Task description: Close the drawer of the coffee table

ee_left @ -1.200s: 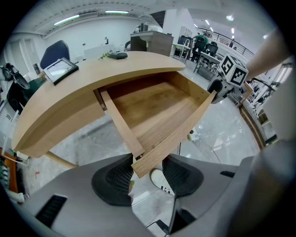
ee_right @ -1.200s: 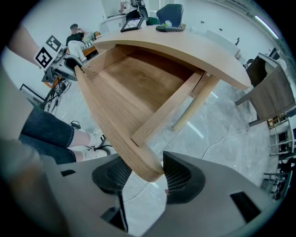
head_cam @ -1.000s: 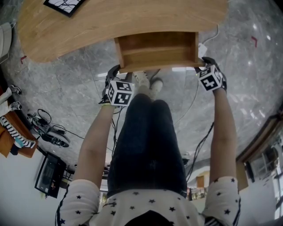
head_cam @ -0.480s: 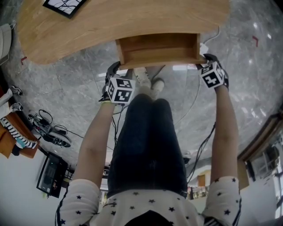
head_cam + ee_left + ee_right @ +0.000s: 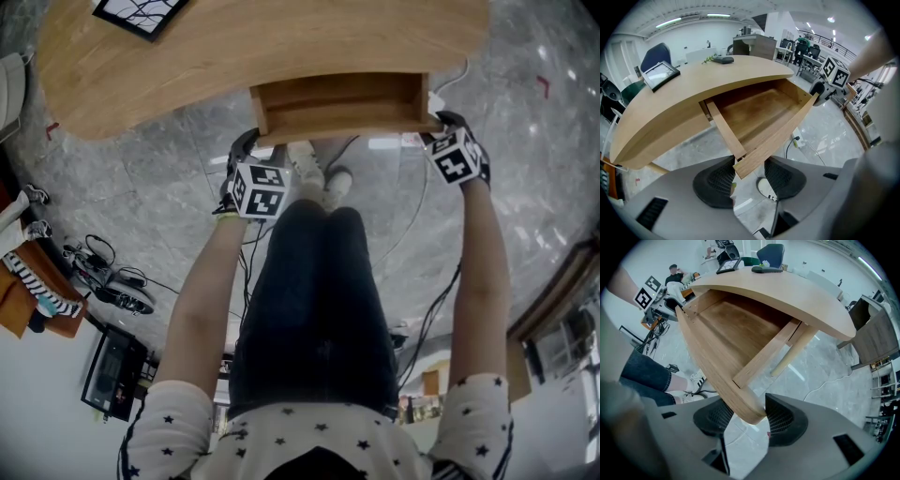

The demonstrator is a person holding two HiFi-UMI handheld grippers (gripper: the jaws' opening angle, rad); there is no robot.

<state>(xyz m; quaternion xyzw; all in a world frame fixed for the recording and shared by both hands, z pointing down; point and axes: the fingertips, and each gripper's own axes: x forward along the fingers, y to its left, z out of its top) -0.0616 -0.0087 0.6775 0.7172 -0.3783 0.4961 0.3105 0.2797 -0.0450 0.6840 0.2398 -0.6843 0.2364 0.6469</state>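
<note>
Both tongs clench the drawer (image 5: 337,98) by its front board: left tongs (image 5: 749,176) at its 9 o'clock end, right tongs (image 5: 746,417) at 3 o'clock. The drawer juts from the desk (image 5: 281,37) toward 6 o'clock; pushing evenly toward 12 should prevent jamming.

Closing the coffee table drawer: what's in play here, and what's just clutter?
In play: drawer, coffee table, left gripper and right gripper, each clamped on a drawer-front corner.
Lying about: frame and dark object on the tabletop, loose cables.
</note>
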